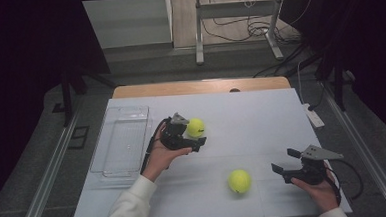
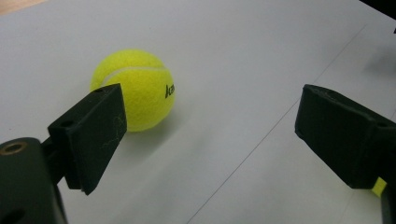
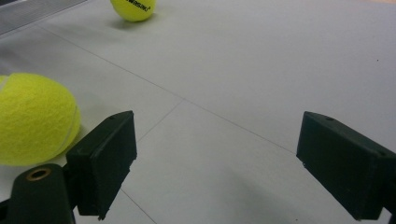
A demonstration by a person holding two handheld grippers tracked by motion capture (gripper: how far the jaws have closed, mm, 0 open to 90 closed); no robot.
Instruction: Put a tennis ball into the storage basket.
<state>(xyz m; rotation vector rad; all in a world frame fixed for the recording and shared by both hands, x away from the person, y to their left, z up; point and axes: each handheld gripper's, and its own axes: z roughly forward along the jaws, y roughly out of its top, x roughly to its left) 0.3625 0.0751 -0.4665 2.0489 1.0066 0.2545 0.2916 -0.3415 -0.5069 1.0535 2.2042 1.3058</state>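
So there are two fuzzy yellow-green tennis balls on a white counter (image 1: 261, 115), which is smooth and matte with thin seam lines running across it. The far tennis ball (image 1: 195, 127) sits right at the fingers of the left gripper (image 1: 195, 138). In the left gripper view this ball (image 2: 134, 88) is just past the tip of the left-hand finger (image 2: 91, 135), partly behind it and resting on the counter, not between the pads. Those fingers are spread wide with only bare counter in the gap. The ball has a white curved seam and some black lettering on its side.

The near tennis ball (image 1: 239, 180) lies off to the side of the right gripper (image 1: 286, 163), near it but apart. In the right gripper view it (image 3: 35, 119) bulges in just outside the left-hand finger (image 3: 105, 161), again not in the gap. The right fingers also stand wide apart and hold nothing. Nothing blocks either ball.

The fingers are flat black rectangular blocks with a dull, slightly rubbery look, and the left one has a few light scuffs.

Out beyond the left hand (image 1: 161, 155) there's a clear plastic tray (image 1: 120, 142), a shallow rectangle with rounded corners, sitting at the counter's edge well away from both balls. A white sleeve (image 1: 131, 204) covers the left forearm.
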